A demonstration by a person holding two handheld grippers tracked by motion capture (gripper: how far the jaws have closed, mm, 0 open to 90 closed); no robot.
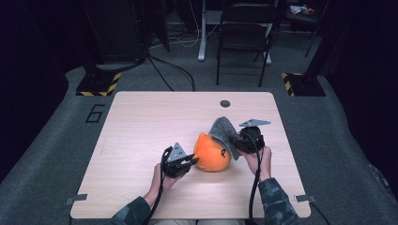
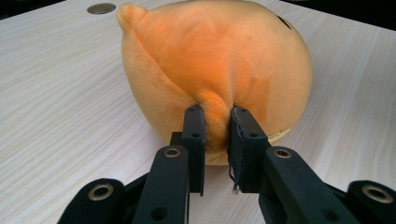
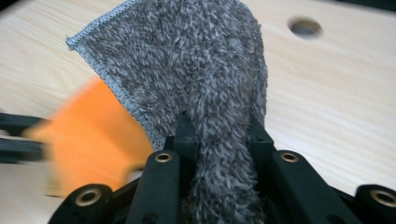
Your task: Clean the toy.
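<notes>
Two hand-held grippers worked on one soft toy near the middle of the bench: the left hand-held gripper had its jaws pressed onto a fold of the orange plush ball, pinching the fabric low on the side facing the person, which looked like a way to keep the round toy from rolling or sliding while it was wiped. In the high view that gripper sat at about eight o'clock of the ball, touching it. The right hand-held gripper clamped a bunched part of the grey fluffy cloth, whose free stitched edge fanned out ahead of the jaws and lay over the ball's upper flank at about two o'clock. Holding the cloth by one gathered end probably left a broad flap free to rub the plush. A round hole lay in the bench at twelve o'clock, well apart from the ball.
</notes>
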